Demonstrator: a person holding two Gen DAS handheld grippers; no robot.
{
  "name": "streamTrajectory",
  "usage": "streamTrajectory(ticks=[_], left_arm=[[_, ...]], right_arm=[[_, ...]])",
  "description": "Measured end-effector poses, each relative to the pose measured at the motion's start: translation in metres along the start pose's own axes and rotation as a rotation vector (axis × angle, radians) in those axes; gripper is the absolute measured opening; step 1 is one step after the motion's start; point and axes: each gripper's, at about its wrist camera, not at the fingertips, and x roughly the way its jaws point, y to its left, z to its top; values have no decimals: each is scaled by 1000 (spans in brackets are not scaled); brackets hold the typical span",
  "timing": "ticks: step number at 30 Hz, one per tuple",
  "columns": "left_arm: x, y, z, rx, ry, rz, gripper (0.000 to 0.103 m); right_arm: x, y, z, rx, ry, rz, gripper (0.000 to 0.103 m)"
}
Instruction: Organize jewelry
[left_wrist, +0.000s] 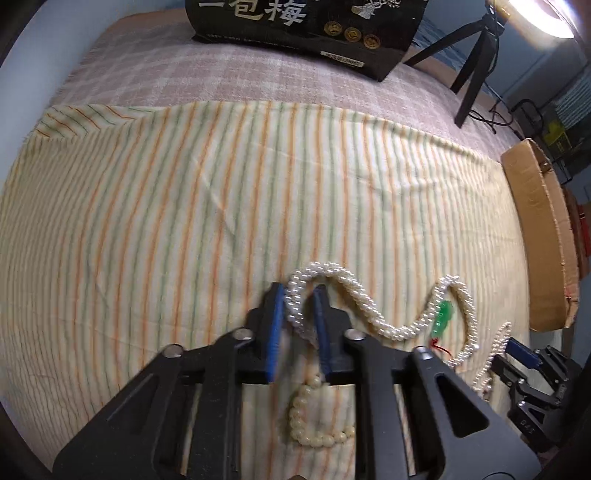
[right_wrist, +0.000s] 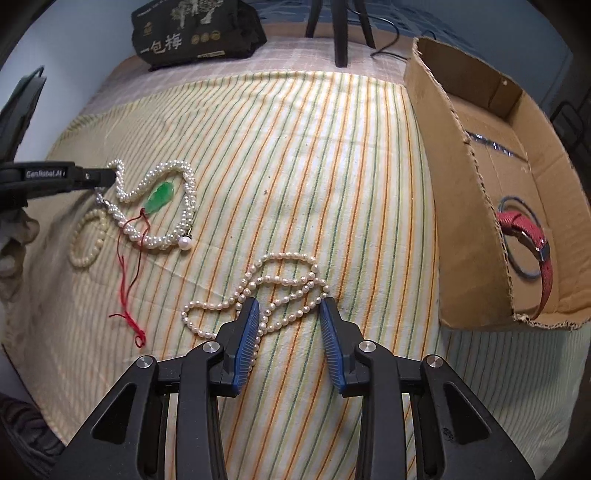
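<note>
A thick multi-strand pearl necklace (left_wrist: 369, 314) winds across the striped cloth. My left gripper (left_wrist: 300, 295) has its blue pads closed around one end of it. The same necklace (right_wrist: 184, 206) shows at the left of the right wrist view, held by the left gripper (right_wrist: 107, 177). A green jade pendant (right_wrist: 159, 195) on a red cord lies inside its loop. A small cream bead bracelet (right_wrist: 86, 240) lies beside it. My right gripper (right_wrist: 290, 306) is open, its fingers straddling a thin pearl strand (right_wrist: 280, 280) on the cloth.
An open cardboard box (right_wrist: 469, 184) stands at the right, holding a red strap (right_wrist: 532, 240) and a dark ring. A black printed bag (right_wrist: 195, 33) and a tripod (right_wrist: 341, 29) stand at the back. The cloth covers a plaid-covered table (left_wrist: 184, 70).
</note>
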Motion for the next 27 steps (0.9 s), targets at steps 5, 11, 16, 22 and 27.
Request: streamTrajectory(ticks=[5, 11, 16, 22, 27], left_arm=[[0, 3, 1, -15, -10, -2, 7], [-10, 13, -3, -33, -28, -8, 7], [-39, 21, -2, -67, -80, -57, 6], [-74, 13, -4, -55, -142, -92, 6], [-97, 2, -7, -36, -182, -121, 6]], right_arm=[[0, 0, 1, -16, -8, 12, 6], [-2, -6, 1, 9, -16, 45, 3], [-14, -14, 4, 51, -46, 117, 3], [-45, -8, 12, 43, -120, 161, 3], [-66, -4, 14, 30, -167, 170, 3]])
